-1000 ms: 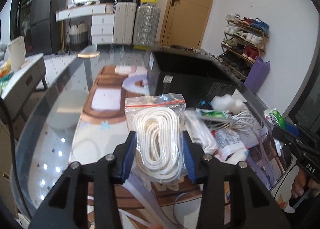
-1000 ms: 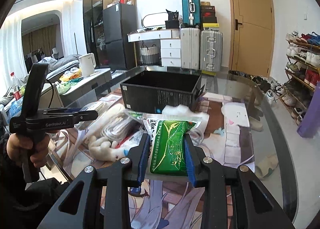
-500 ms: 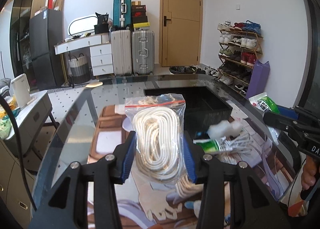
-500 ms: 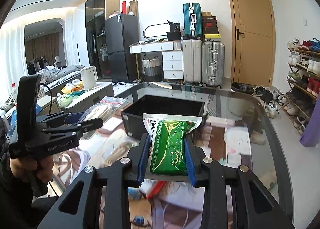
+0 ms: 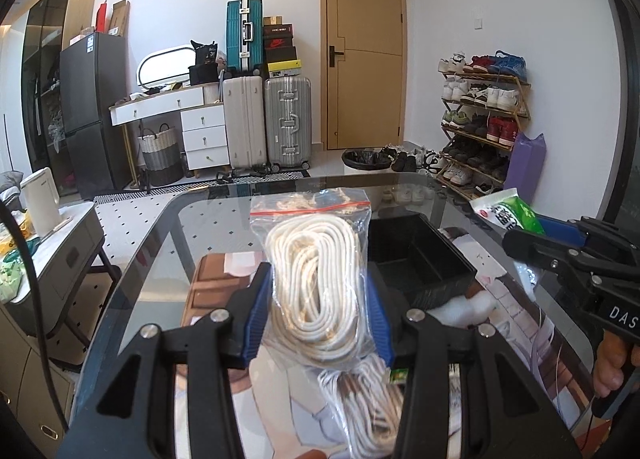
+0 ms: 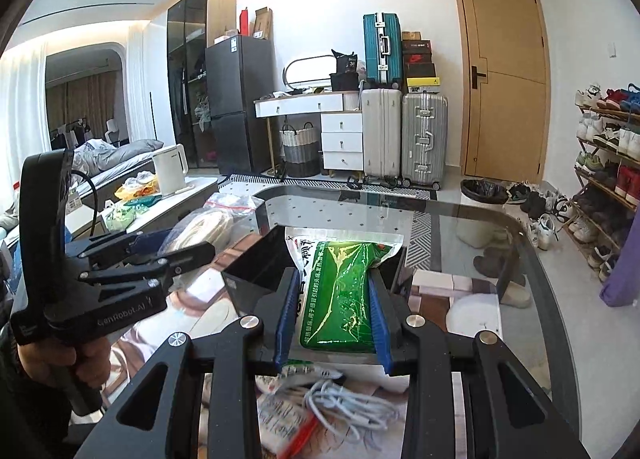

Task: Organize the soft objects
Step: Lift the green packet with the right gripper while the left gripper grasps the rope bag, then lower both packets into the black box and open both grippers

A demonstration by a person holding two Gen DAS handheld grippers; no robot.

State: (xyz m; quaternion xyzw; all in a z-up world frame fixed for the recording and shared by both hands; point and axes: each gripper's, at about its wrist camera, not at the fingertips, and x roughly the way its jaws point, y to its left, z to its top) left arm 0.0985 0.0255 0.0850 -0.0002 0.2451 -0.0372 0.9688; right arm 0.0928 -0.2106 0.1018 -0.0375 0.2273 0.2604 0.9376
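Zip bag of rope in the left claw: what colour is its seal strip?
Red, across the top of the zip bag of rope; clearest in the left wrist view.

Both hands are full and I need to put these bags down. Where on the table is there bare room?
Free: the glass table left of the black box, and its far right corner beyond the box. Crowded: the near edge, where the loose white cords and packets lie.

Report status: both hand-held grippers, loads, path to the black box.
Left hand-held gripper shut on bagged white rope. Right hand-held gripper shut on green packet. Black box ahead, open, nothing blocking it.
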